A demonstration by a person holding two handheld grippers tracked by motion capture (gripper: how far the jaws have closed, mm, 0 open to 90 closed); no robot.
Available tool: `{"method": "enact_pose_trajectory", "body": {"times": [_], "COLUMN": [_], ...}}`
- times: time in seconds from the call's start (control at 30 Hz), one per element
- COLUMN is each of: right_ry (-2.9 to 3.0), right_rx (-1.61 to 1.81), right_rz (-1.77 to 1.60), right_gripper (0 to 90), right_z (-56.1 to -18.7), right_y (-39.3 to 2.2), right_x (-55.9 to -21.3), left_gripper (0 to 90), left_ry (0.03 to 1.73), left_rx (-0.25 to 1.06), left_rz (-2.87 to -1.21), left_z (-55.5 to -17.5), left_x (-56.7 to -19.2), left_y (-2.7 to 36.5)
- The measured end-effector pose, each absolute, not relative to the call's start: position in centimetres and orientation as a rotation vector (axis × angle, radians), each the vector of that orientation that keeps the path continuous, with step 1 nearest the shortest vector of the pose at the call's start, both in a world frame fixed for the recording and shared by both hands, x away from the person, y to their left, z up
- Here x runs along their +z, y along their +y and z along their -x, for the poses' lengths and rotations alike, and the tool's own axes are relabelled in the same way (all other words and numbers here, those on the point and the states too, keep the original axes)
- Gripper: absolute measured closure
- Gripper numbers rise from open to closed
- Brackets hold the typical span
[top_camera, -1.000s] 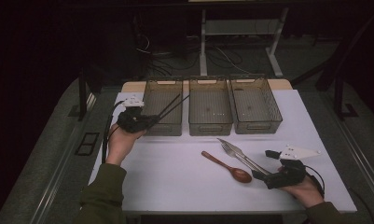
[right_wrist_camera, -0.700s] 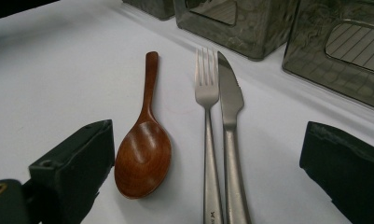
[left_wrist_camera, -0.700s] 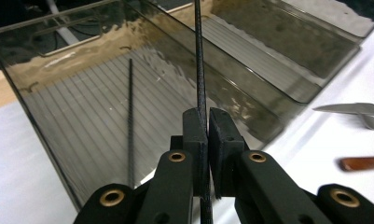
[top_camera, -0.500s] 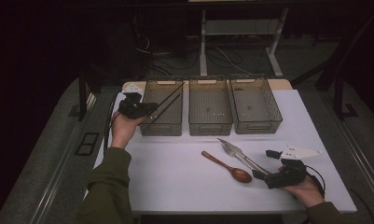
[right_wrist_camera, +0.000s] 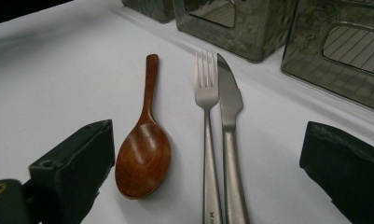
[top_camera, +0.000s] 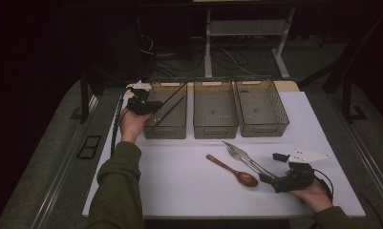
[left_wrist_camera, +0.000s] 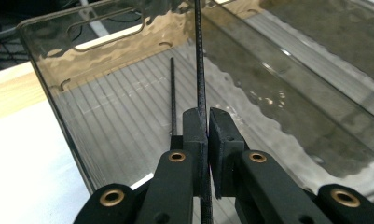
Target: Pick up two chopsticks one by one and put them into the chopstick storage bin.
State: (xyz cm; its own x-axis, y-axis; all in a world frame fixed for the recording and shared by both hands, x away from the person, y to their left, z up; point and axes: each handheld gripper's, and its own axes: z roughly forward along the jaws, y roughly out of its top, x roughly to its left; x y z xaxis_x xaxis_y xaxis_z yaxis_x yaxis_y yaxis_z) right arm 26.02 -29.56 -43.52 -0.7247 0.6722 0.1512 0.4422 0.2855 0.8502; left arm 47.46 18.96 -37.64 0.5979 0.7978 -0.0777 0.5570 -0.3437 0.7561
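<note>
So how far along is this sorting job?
Early on. One black chopstick already lies in the left bin. The left tool is clamped on the second chopstick, holding it over that bin. The wooden spoon, fork and knife remain on the table, between the right tool's open jaws.

Chopstick (left_wrist_camera: 200, 70) clamped between the left jaws: black, matt, finely ridged. A second chopstick (left_wrist_camera: 173, 93) beyond the jaws shows the same ribbed finish. Bin (left_wrist_camera: 49, 74): smoky translucent plastic, glossy, with rippled walls and grooved floor. Between the right jaws: spoon (right_wrist_camera: 145, 154) of polished reddish-brown wood; fork (right_wrist_camera: 207, 107) and knife (right_wrist_camera: 229, 102) of brushed metal. Surface (right_wrist_camera: 58, 84): white, matt, smooth.
</note>
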Motion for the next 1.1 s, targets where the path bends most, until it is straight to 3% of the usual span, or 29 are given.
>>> {"method": "enact_pose_trajectory", "body": {"times": [0.3, 0.87, 1.1], "right_ry": [2.317, 2.321, 2.325], "right_rx": [1.414, 1.406, 1.412], "right_rz": [-1.032, -1.038, -1.050], "right_gripper": [2.4, 2.4, 2.4], "right_z": [-26.0, -26.2, -26.3], "right_y": [-29.6, -29.6, -29.6], "right_x": [-43.5, -43.6, -43.6], "left_gripper": [83.7, 52.2, 46.9], "left_ry": [1.098, 1.009, 0.958], "left_rx": [0.367, 0.363, 0.353], "left_rz": [-2.107, -2.072, -2.057], "left_z": [-48.0, -46.5, -44.9], "left_x": [-38.6, -36.9, -36.2], "left_y": [18.8, 18.6, 18.4]}}
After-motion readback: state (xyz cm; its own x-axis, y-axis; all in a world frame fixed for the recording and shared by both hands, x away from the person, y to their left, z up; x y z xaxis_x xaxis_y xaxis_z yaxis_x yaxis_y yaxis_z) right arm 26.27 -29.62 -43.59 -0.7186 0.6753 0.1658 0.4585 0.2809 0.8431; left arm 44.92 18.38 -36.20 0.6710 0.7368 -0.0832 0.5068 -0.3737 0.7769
